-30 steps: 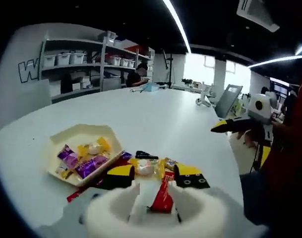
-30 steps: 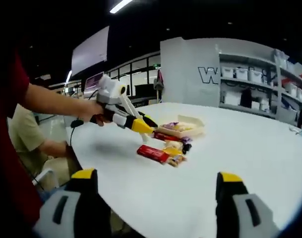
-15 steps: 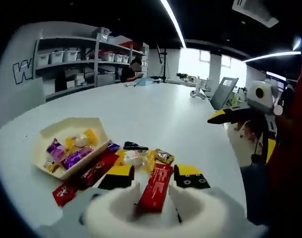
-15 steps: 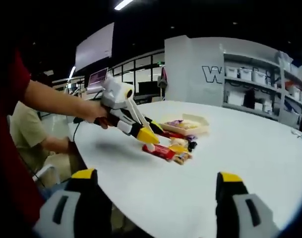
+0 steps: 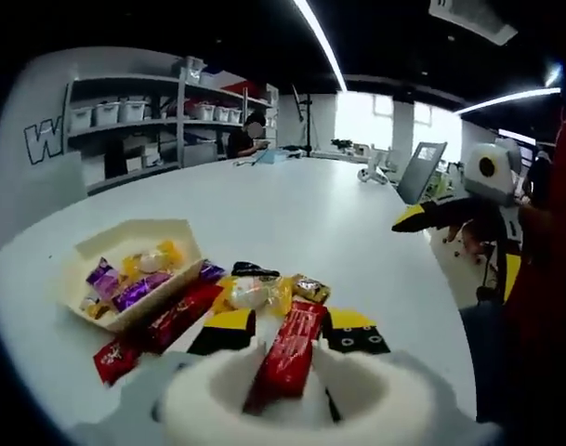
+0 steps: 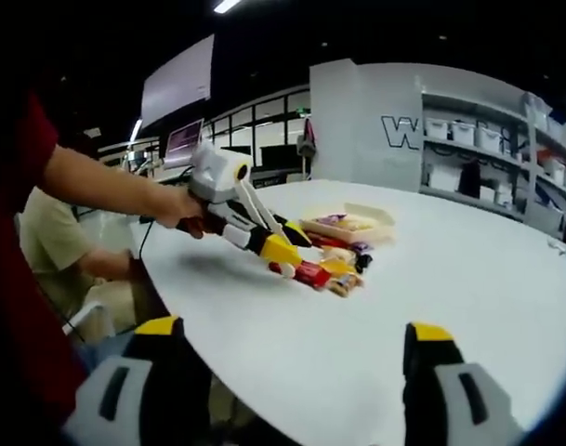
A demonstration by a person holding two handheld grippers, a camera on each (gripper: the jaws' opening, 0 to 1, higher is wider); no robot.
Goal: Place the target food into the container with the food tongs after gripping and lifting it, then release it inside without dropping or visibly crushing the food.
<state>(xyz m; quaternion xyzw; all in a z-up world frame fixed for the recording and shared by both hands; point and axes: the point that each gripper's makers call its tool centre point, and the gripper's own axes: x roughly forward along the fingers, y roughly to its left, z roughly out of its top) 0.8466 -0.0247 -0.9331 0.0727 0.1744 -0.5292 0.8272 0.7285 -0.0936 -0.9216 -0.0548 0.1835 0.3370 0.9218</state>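
A red snack bar (image 5: pixel 290 348) lies lengthwise between the yellow-and-black jaws of my left gripper (image 5: pixel 292 331). The jaws stand apart on either side of it, wider than the bar, so the gripper is open. In the right gripper view the left gripper (image 6: pixel 284 256), held by a hand, points down at the red bar (image 6: pixel 312 273) on the table. A cream tray (image 5: pixel 134 229) with purple and yellow wrapped sweets sits to the left; the same tray (image 6: pixel 375 216) lies just beyond the pile. My right gripper (image 6: pixel 292 346) is open and holds nothing, hovering off the table's near edge.
Loose snacks lie beside the tray: a yellow wrapped sweet (image 5: pixel 251 294), two more red bars (image 5: pixel 176 316) and a small brown packet (image 5: pixel 309 290). The round white table (image 5: pixel 292 209) is bare beyond them. Shelves with bins (image 5: pixel 125 116) and a seated person (image 5: pixel 250 139) are far behind.
My left gripper has come lower and further forward over the pile, so the red bar now reaches deeper between its jaws. The right gripper has stayed put.
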